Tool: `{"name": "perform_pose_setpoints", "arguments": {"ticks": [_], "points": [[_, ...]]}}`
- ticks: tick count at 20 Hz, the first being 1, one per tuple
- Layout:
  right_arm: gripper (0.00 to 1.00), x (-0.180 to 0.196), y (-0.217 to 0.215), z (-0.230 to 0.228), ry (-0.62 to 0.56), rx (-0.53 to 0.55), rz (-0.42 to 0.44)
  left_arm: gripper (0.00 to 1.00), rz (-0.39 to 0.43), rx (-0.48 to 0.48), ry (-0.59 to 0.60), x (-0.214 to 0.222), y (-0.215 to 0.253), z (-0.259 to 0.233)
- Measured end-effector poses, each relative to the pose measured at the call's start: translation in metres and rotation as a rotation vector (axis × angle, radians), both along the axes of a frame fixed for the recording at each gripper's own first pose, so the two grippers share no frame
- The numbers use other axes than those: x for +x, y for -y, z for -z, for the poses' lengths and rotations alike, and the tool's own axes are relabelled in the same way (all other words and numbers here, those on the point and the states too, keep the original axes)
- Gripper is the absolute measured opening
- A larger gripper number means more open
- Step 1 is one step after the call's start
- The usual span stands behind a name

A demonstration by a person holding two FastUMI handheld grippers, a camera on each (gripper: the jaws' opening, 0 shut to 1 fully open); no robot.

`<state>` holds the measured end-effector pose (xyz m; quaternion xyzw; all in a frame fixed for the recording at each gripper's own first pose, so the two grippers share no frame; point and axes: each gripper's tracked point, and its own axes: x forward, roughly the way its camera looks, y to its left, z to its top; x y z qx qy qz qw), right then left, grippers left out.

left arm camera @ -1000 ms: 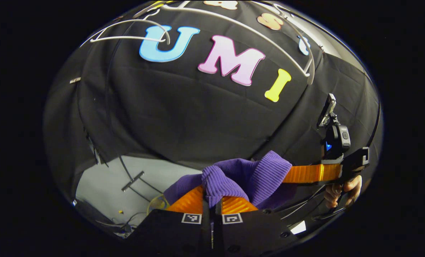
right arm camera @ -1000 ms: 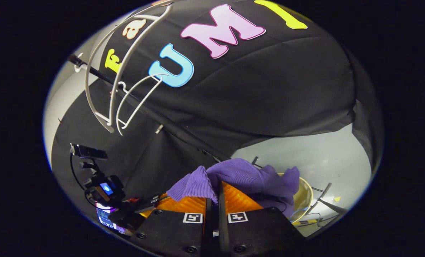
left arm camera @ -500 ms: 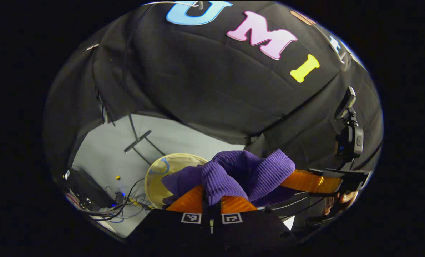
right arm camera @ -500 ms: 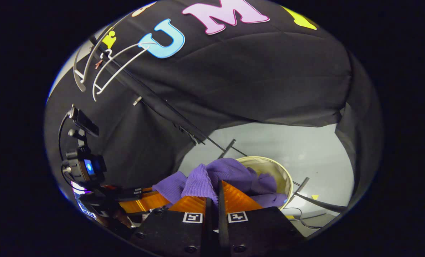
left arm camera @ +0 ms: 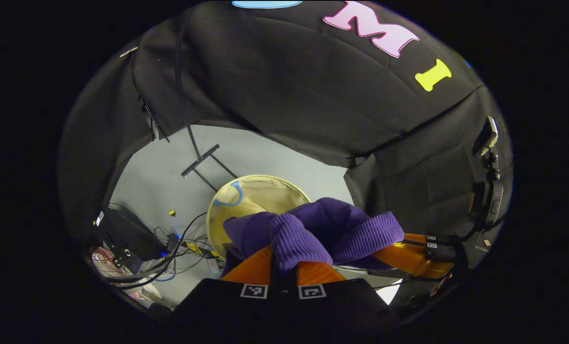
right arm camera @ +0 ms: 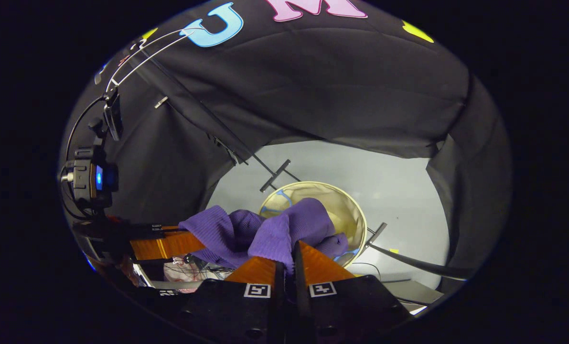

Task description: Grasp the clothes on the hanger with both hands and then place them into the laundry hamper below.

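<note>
Your left gripper [left arm camera: 283,260] points down toward the floor [left arm camera: 265,160], its fingers pinching a fold of the purple garment [left arm camera: 313,229]. Your right gripper [right arm camera: 286,258] is pitched down likewise, fingers pressed onto another fold of the same garment [right arm camera: 274,229]. In the left gripper view the right gripper [left arm camera: 420,253] enters from the right, touching the cloth; in the right gripper view the left gripper [right arm camera: 167,243] enters from the left.

Compared with one second ago, both views tilt lower: the white hangers [right arm camera: 141,50] sit at the top edge of the right gripper view, and the laundry hamper [left arm camera: 217,215] now lies in full sight.

The garment hangs bunched between the two grippers, above the near rim of the hamper [right arm camera: 360,224]. The hamper's far half is open. Cables and equipment [left arm camera: 131,248] lie on the floor to its left; a black rack foot [left arm camera: 200,160] stands beyond it.
</note>
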<state>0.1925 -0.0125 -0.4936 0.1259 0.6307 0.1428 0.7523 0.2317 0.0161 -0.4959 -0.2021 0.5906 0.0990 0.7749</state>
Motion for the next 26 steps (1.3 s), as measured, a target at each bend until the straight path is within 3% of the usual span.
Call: {"name": "perform_pose_setpoints", "arguments": {"ticks": [1, 2, 3, 4, 7, 8, 15, 19, 20, 21, 26], "points": [[0.23, 0.0, 0.001, -0.001, -0.002, 0.001, 0.002, 0.1, -0.001, -0.003, 0.0, -0.001, 0.0, 0.0], [0.23, 0.001, 0.0, -0.001, 0.001, 0.005, 0.005, 0.1, 0.0, -0.005, -0.002, -0.004, 0.0, 0.001], [0.32, 0.004, -0.002, -0.008, 0.007, 0.017, 0.006, 0.11, 0.005, -0.014, -0.005, -0.004, 0.002, 0.002], [0.49, 0.009, -0.003, -0.013, 0.025, 0.02, 0.002, 0.13, -0.004, -0.023, -0.029, -0.011, 0.001, 0.007], [0.98, 0.016, -0.001, -0.014, 0.088, -0.014, -0.052, 0.77, -0.057, -0.032, -0.042, -0.016, 0.007, 0.014], [0.99, 0.019, -0.001, -0.017, 0.098, -0.014, -0.063, 0.98, -0.05, -0.022, -0.041, -0.009, -0.003, 0.005], [0.99, 0.016, 0.001, -0.018, 0.094, -0.003, -0.051, 0.92, -0.022, -0.022, -0.013, -0.005, -0.002, -0.003], [0.99, 0.016, 0.005, -0.021, 0.105, -0.007, -0.026, 0.95, -0.006, -0.023, -0.003, -0.012, -0.005, -0.006], [0.99, 0.015, 0.005, -0.023, 0.109, -0.007, -0.024, 0.92, -0.004, -0.02, 0.011, -0.012, -0.007, -0.011], [0.99, 0.014, 0.005, -0.025, 0.119, -0.011, -0.022, 0.96, -0.003, -0.009, 0.035, -0.01, -0.009, -0.016], [0.99, 0.011, 0.0, -0.049, 0.182, 0.008, 0.033, 0.95, -0.003, 0.036, 0.183, -0.007, -0.017, -0.049]]}}
